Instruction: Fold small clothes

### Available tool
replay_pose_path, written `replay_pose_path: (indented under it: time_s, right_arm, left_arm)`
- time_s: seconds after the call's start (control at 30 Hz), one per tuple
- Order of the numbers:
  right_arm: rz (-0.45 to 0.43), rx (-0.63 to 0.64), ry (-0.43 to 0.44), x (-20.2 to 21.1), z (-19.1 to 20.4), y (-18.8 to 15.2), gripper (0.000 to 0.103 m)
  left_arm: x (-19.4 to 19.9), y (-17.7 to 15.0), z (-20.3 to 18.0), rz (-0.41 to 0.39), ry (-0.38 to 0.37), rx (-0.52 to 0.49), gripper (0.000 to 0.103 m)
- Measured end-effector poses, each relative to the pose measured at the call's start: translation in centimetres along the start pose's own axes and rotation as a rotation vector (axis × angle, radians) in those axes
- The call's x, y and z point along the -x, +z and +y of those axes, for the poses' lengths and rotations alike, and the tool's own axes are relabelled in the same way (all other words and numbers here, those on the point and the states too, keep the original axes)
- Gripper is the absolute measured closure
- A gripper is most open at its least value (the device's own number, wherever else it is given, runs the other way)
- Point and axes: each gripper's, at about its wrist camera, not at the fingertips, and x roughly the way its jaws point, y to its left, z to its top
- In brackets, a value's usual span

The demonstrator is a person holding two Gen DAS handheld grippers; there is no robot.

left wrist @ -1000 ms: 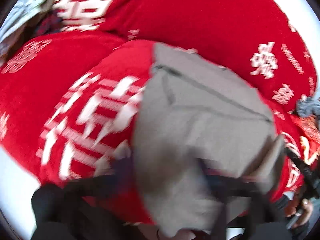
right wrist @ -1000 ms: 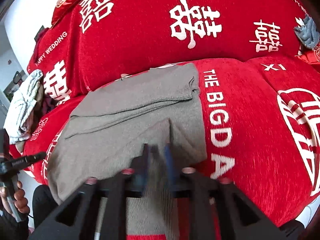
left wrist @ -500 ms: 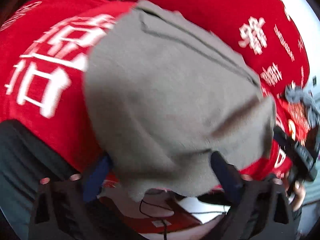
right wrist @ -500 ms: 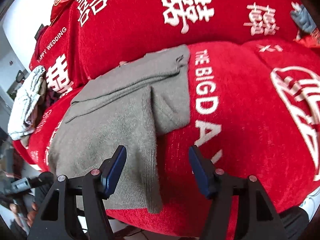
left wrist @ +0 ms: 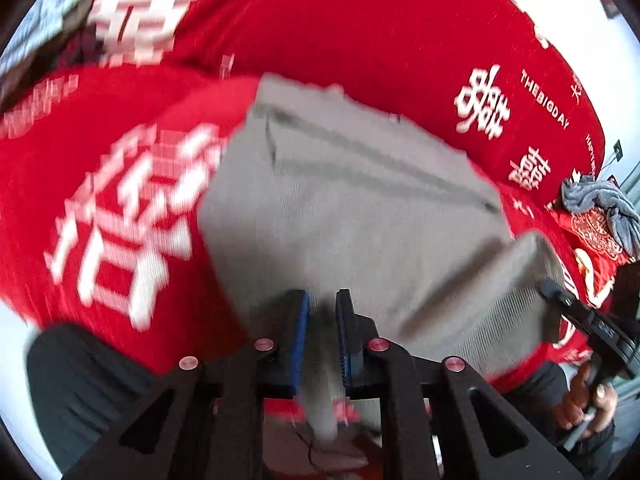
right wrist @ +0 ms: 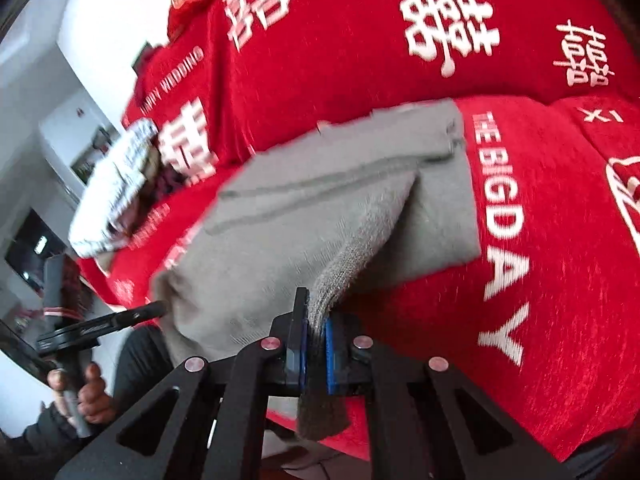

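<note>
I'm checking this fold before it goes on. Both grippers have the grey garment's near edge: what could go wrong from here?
1. The right gripper pinches only a narrow bunched strip of the grey garment; it may slip out when lifted.
2. The left gripper likewise grips just the hem, so the fold may come out uneven.
3. The garment hangs over the red cover's front edge and could slide off.

Grey knit garment (right wrist: 320, 216); red sofa cover (right wrist: 540, 280), white lettering; blue-grey cloth (left wrist: 600, 208); black grippers, blue pads.
</note>
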Motion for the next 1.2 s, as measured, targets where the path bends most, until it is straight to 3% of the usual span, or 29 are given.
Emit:
replay_pose_path:
  time_s: [0.17, 0.23, 0.3, 0.37, 0.47, 0.53, 0.6, 0.67, 0.83, 0.87, 0.9, 0.93, 0.97, 1.07, 1.2]
  right_arm:
    - [-0.064, -0.081, -0.034, -0.7, -1.1, 1.8, 0.096]
    - [-0.043, -0.101, -0.070, -2.1, -1.6, 2.0, 0.096]
    - [-0.029, -0.106, -0.068, -2.6, -1.5, 2.0, 0.096]
    - [-0.037, -0.112, -0.009, -2.2, -1.2, 2.0, 0.096]
    - [-0.062, -0.099, 0.072, -1.3, 0.4, 2.7, 0.096]
    - [-0.072, -0.088, 0.106, -1.0, 1.5, 3.5, 0.096]
    - [-0.085, -0.071, 0.118, -0.7, 2.7, 4.2, 0.096]
    - [-0.097, -0.044, 0.115, -0.4, 3.7, 4.7, 0.096]
    - [-0.099, -0.016, 0.084, 0.2, 4.2, 4.3, 0.096]
    - [-0.100, -0.022, 0.087, 0.4, 4.0, 4.0, 0.096]
    - [-0.100, -0.025, 0.086, 0.4, 3.9, 4.0, 0.096]
    - [-0.098, -0.026, 0.081, 0.4, 3.7, 3.9, 0.096]
    - [-0.094, -0.028, 0.076, 0.3, 3.6, 3.9, 0.096]
    - [-0.098, -0.033, 0.076, 0.6, 3.3, 3.8, 0.096]
    - [-0.098, -0.044, 0.075, 0.3, 3.1, 3.9, 0.096]
  left_arm:
    - [-1.7, 6.0, 0.0, -0.024, 0.023, 0.000, 0.102]
    - [-2.4, 7.2, 0.1, -0.009, 0.029, 0.003, 0.102]
    - [-2.0, 7.0, 1.1, 0.013, -0.011, 0.040, 0.102]
    - [-1.2, 5.3, 2.6, 0.025, -0.070, 0.088, 0.102]
    - [-1.1, 1.3, 5.5, 0.077, -0.014, 0.184, 0.101]
    - [-2.1, -1.7, 7.7, 0.143, -0.030, 0.299, 0.101]
    - [-3.3, -4.3, 9.2, 0.209, -0.117, 0.416, 0.101]
    - [-3.3, -5.2, 9.4, 0.186, -0.182, 0.462, 0.101]
    - [-1.8, -5.9, 7.7, 0.122, -0.348, 0.455, 0.101]
    - [-1.5, -6.2, 7.5, 0.099, -0.348, 0.461, 0.094]
    - [-1.5, -6.3, 7.5, 0.105, -0.301, 0.478, 0.041]
    - [-2.1, -6.4, 7.9, 0.152, -0.239, 0.506, 0.013]
    - [-2.2, -6.9, 8.7, 0.133, -0.246, 0.557, 0.005]
    - [-0.7, -7.5, 10.0, 0.017, -0.330, 0.626, 0.005]
    - [-2.5, -7.2, 9.1, 0.118, -0.284, 0.546, 0.005]
